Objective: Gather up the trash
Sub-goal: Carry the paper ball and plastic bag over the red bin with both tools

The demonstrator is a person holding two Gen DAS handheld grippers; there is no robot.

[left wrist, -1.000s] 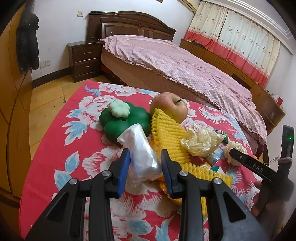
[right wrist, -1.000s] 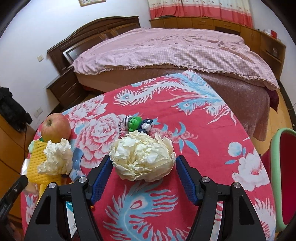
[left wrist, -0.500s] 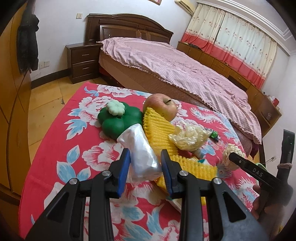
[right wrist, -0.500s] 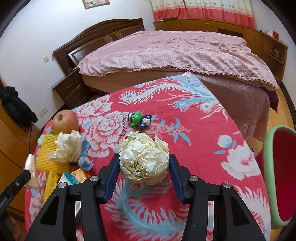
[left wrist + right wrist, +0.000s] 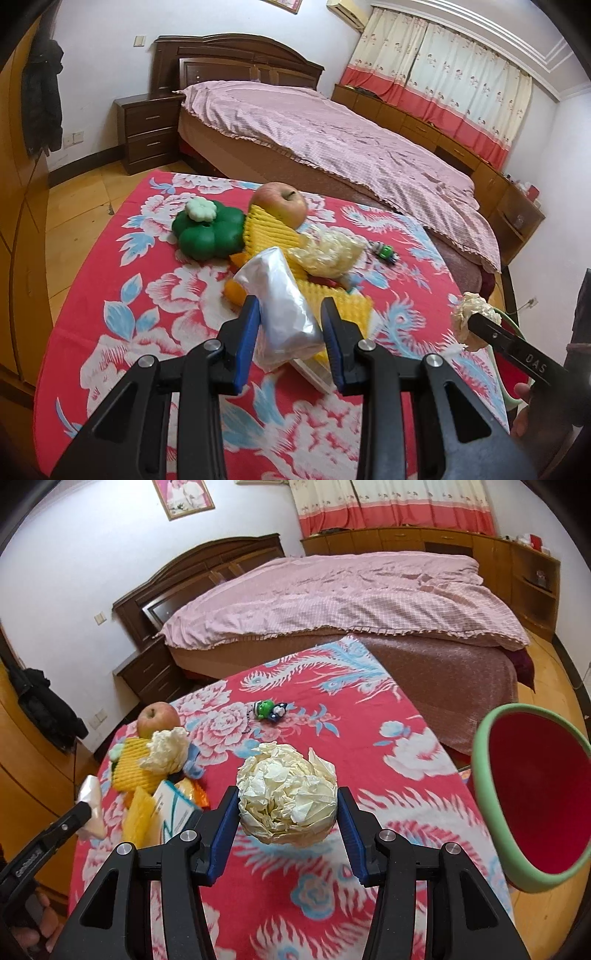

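Left tongs [image 5: 290,326], lower centre of left-wrist view, are pinching a clear plastic bag [image 5: 280,302] between blue pads, jaws partway closed w/ the bag bulging out ahead of them. Right tongs [image 5: 287,814], lower centre of right-wrist view, are squeezing a paper wad [image 5: 287,797], pads pressing both its sides, jaws about mid-width. Wad is hanging above the cloth, not touching it. Same wad is also showing at right edge of left-wrist view [image 5: 471,315], on the tip of the other tool.

Bin [image 5: 532,805], red inside w/ pale green rim, is sitting at right edge of right-wrist view, tilted mouth toward camera, just beside the table corner. What's showing of its inside is bare red wall; bottom can't be seen.

Table [image 5: 369,738] w/ red floral cloth is filling mid-frame. Rest of the clutter is piling at centre of left-wrist view: yellow foam net [image 5: 269,240], second paper wad [image 5: 325,253] lying on it, apple [image 5: 282,203] touching the net's far end, green lidded pot [image 5: 208,232] just left of the net. Small green toy [image 5: 267,709] is lying apart from the pile, above centre in right-wrist view. Bed [image 5: 332,598] is filling the upper part of the frame behind the table.
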